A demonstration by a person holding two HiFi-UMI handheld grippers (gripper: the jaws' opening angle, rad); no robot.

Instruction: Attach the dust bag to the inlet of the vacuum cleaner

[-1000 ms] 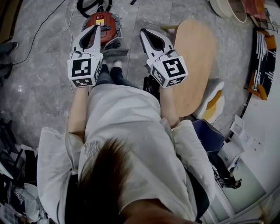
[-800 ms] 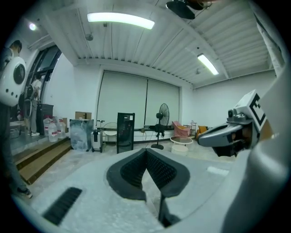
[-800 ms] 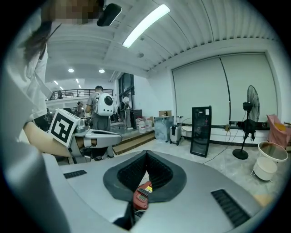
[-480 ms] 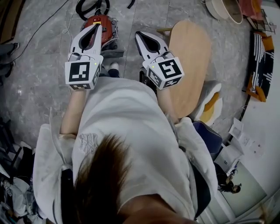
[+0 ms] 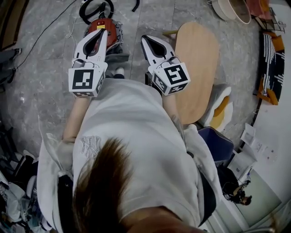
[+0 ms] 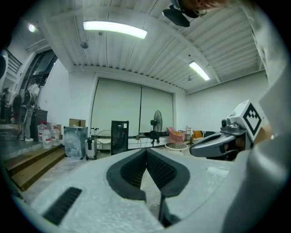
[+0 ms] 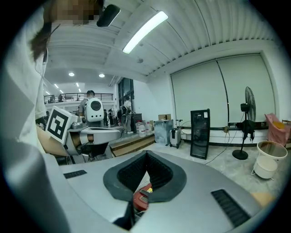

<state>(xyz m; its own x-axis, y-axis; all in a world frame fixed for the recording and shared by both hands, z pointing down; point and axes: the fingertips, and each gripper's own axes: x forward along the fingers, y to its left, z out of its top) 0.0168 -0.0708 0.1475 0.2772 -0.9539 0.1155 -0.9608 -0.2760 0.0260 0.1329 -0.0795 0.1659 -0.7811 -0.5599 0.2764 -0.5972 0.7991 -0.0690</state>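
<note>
The red, rounded vacuum cleaner [image 5: 114,31] sits upright on the grey floor [image 5: 45,68], its black hose [image 5: 83,10] coiled just beyond it, the near side partly hidden.

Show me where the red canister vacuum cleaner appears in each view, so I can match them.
Head view: red canister vacuum cleaner at the top, left of centre, partly behind the left gripper.
Left gripper view: not in it.
Right gripper view: the vacuum cleaner shows as a red sliver low at centre, seen past that gripper's shut jaws.
Shared landmark: black pedestal fan, in both gripper views only.
</note>
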